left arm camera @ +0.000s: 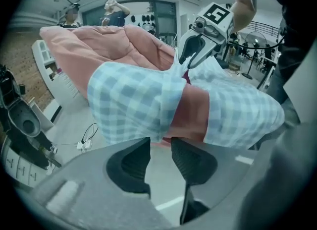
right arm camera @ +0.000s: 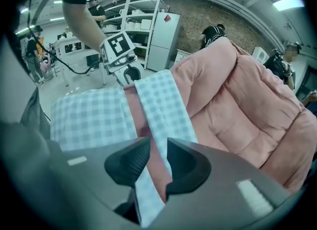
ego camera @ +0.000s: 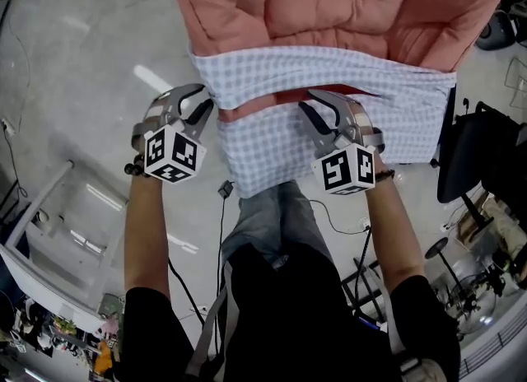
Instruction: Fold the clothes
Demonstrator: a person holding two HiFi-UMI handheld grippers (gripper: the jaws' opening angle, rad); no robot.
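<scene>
The left gripper point(left arm camera: 160, 144) has its fingers apart, just short of the left edge of the checked garment point(ego camera: 272, 146), and grips nothing. The right gripper point(right arm camera: 157, 147) has its fingers clamped on a folded strip of that garment, with pink showing beside the check. The garment drapes over the near edge of a pink quilted pad point(ego camera: 329, 2) that stretches away beyond.

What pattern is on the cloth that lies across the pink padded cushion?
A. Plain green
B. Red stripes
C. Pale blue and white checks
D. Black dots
C: the cloth draped over the pink padded cushion shows small pale blue and white checks in the head view and in both gripper views.
</scene>
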